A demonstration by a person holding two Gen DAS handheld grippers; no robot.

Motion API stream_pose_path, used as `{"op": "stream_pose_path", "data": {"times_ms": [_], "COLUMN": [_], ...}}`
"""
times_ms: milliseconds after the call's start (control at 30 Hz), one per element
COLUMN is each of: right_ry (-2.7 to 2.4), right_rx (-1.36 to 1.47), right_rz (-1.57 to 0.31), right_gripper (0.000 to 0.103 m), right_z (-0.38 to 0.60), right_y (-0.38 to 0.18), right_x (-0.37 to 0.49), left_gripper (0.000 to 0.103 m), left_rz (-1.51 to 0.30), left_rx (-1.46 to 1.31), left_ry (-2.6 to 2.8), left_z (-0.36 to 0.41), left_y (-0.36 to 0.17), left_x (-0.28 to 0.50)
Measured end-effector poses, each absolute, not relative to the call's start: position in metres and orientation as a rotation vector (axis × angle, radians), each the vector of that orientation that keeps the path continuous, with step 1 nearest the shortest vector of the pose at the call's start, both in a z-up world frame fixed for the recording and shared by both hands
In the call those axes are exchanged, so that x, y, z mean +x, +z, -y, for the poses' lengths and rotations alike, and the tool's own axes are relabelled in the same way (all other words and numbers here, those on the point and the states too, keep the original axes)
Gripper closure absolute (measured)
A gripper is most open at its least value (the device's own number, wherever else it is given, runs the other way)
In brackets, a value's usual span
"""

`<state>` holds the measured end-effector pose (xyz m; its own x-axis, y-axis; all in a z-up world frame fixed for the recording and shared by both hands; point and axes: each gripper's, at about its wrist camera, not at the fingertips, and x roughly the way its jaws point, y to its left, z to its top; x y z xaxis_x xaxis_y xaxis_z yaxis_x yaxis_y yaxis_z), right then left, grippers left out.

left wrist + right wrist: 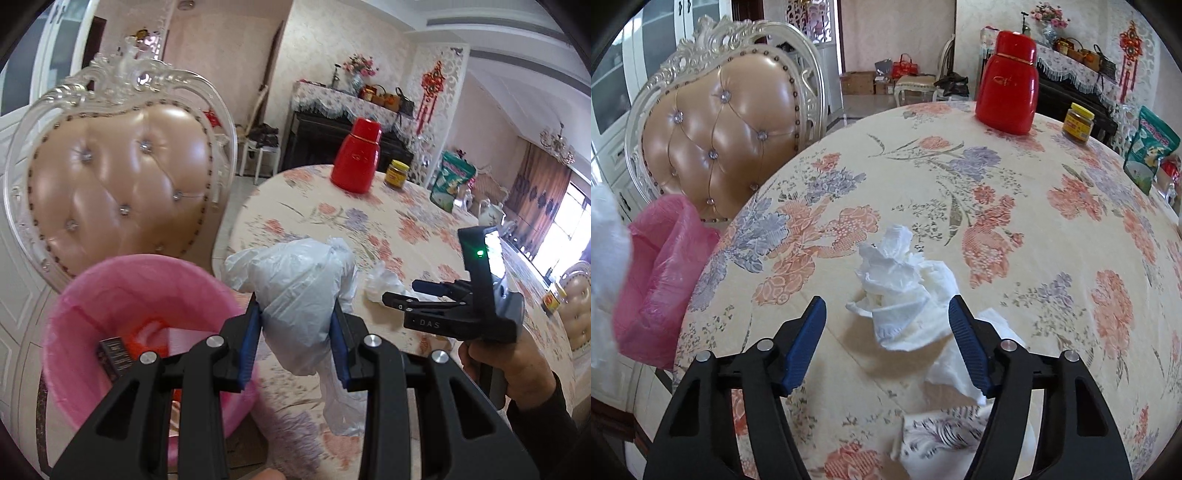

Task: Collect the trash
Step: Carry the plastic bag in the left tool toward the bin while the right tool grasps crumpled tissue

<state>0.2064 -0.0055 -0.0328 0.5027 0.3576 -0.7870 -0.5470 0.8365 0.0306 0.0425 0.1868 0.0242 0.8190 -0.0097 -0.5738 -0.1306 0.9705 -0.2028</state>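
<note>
Far left, one tufted, glossy tan leather chair (122, 184) with a carved white frame stands behind the round waste bin (74, 332), which is lined with a thin pink plastic bag (661, 273). Inside the bin lie an orange wrapper (147, 330) and a small dark box (114, 356). The left gripper (297, 332) is clamped on a crinkly white plastic bag (295, 295), blue ribbed pads pressing both sides, held above the bench edge just beside the bin. Moving right, one crumpled white tissue (905, 295) lies on the floral bench (1015, 221), soft and creased, with a flatter white sheet (960, 365) touching it. The right gripper (888, 343) has its jaws wide apart around the tissue, the right pad touching it. Farther back stand one smooth red flask (1008, 81), one yellow-lidded jar (1078, 122) and one green printed pouch (1152, 147).
</note>
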Motion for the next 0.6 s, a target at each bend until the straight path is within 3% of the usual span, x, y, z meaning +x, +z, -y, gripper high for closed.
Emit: {"op": "stream_pose_path", "data": {"times_ms": [133,467,600], "right_ry": [0.537,0.563,0.594], "right_rx": [-0.256,-0.296,-0.283], "right_rz": [-0.916,-0.962,-0.946], "right_gripper": [0.050,0.086,0.090], "right_z": [-0.001,-0.014,-0.016], "right_y": [-0.038,-0.051,-0.046], "right_x": [0.213,0.213,0.205], "left_gripper": [0.070,0.070,0.070], "left_rz": [-0.593,-0.585,-0.584], "left_rx": [-0.246,-0.266,-0.271], "left_ry": [0.085,0.103,0.112], "left_z": [-0.198,-0.212,-0.216], "left_y": [0.029,0.029,0.028], "left_x": [0.030,0.019,0.017]}}
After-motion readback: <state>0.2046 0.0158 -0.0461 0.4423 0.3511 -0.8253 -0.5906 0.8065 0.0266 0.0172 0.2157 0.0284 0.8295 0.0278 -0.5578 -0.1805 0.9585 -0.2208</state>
